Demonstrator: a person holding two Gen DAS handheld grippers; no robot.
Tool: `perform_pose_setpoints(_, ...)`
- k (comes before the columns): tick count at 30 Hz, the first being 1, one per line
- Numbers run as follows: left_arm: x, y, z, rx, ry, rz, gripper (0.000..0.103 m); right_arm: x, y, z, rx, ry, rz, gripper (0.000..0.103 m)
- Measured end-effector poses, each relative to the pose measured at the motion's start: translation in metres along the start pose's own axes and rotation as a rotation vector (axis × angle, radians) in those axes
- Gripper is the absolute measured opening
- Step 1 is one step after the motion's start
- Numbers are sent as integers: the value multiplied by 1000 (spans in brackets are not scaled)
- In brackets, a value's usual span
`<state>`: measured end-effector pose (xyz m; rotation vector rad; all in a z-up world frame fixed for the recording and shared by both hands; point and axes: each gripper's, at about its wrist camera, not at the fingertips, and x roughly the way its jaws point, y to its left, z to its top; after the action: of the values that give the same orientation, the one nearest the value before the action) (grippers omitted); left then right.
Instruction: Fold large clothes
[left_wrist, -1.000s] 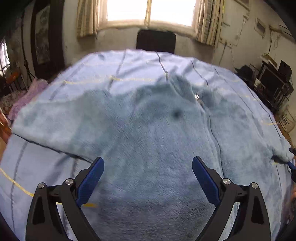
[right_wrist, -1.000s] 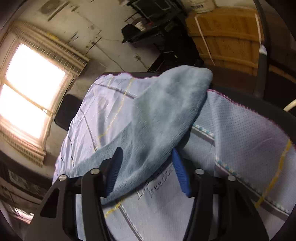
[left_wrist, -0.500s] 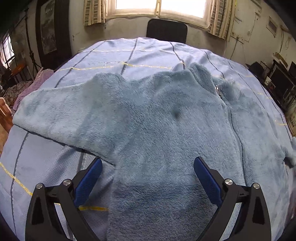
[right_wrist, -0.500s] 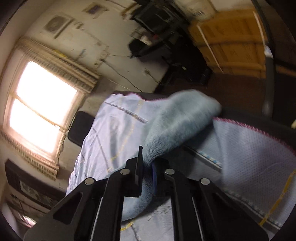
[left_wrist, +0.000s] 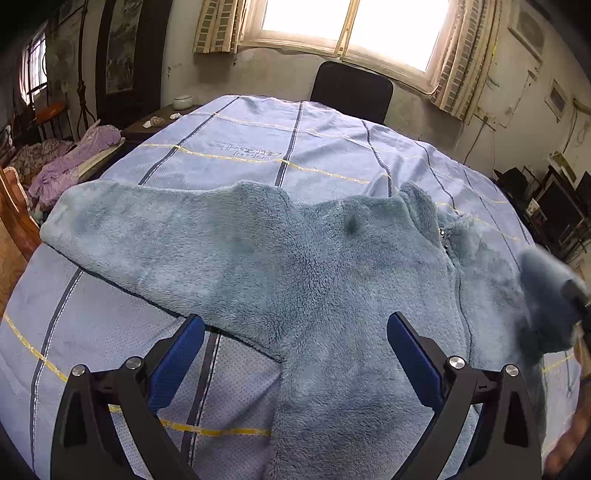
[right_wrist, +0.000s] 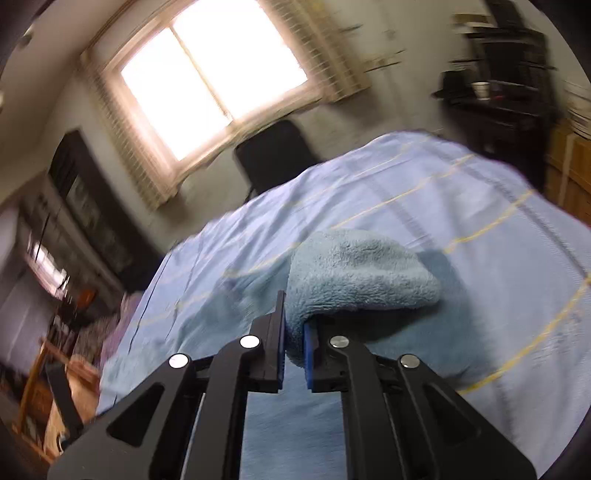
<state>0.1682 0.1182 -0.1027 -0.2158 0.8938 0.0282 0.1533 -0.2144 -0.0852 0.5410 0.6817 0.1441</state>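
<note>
Fleece jacket (left_wrist: 314, 288), blue and fluffy, lies spread on its back across the bed (left_wrist: 280, 155), front up, with its zip (left_wrist: 456, 280) running down the chest. We judge the fold to be barely begun. Starting at the left, the far sleeve (left_wrist: 122, 225) is stretched flat out toward the bed's edge, with no crease in it, and the body below it lies open and flat. Our left gripper (left_wrist: 295, 354) hovers above the lower body near the armpit, its blue fingers (left_wrist: 177, 358) spread wide and holding nothing. Moving right past the collar (left_wrist: 417, 199) and zip, the other sleeve's end (right_wrist: 354, 273) is raised off the bed. Our right gripper (right_wrist: 293, 354) has its fingers pressed together on that cuff, pinching the fleece. So one sleeve is in hand, seemingly about to be brought across the chest. Left to do, as we see it: lay this sleeve in, fold the left sleeve likewise, then double the body up.
</note>
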Motion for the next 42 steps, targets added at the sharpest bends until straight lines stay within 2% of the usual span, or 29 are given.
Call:
perform_pose_setpoints(3,-1,3,1,-10,5,-21,99,39,39,-30,-105,162,30,11)
perform_pose_setpoints(5,-2,3,1,-15,12,-41,99,69,52,-57,-173,332,23,26)
perform_pose_setpoints(6,-1,2,1,-17,15,-50,99,78,52,-69,-192,389,9,32)
perform_pose_setpoints(8,-1,0,0,-18,22,-69,99,67,52,-83,-231,374,-2,33)
perform_pose_setpoints(10,-1,-3,-2,-9,27,-85,99,49,53,-82,-257,359,32,49)
perform_pose_setpoints(12,-2,-10,-5,13,28,-102,99,16,49,-73,-262,310,95,58)
perform_pose_setpoints(13,-3,-15,-7,29,27,-107,99,6,51,-68,-271,282,97,61)
perform_pose_setpoints(17,-17,-50,-22,175,-11,-146,99,-31,30,-37,-253,104,-10,61)
perform_pose_setpoints(19,-22,-78,-32,274,-18,-153,99,-40,6,-24,-182,58,-62,49)
perform_pose_setpoints(20,-20,-92,-36,315,-5,-151,99,-39,-11,-17,-128,48,-80,47)
perform_pose_setpoints(23,-14,-135,-49,437,31,-153,100,-25,-50,-8,-17,81,-92,39)
perform_pose_setpoints(26,3,-176,-58,530,56,-107,100,-11,-73,-10,39,118,-118,36)
perform_pose_setpoints(29,28,-199,-61,570,75,-46,100,1,-89,-11,119,172,-71,34)
perform_pose_setpoints(32,39,-203,-53,548,55,-20,99,4,-97,-14,140,197,-61,32)
perform_pose_setpoints(34,39,-197,-44,515,33,-12,95,12,-97,-16,140,220,-77,31)
perform_pose_setpoints(37,34,-171,-27,425,3,-7,92,23,-101,-20,136,254,-121,29)
perform_pose_setpoints(39,31,-143,-16,330,1,-2,92,23,-99,-21,132,255,-126,29)
perform_pose_setpoints(40,32,-131,-12,283,12,-25,92,23,-99,-21,132,256,-129,30)
perform_pose_setpoints(42,38,-115,-10,210,65,-121,92,21,-96,-23,129,256,-132,30)
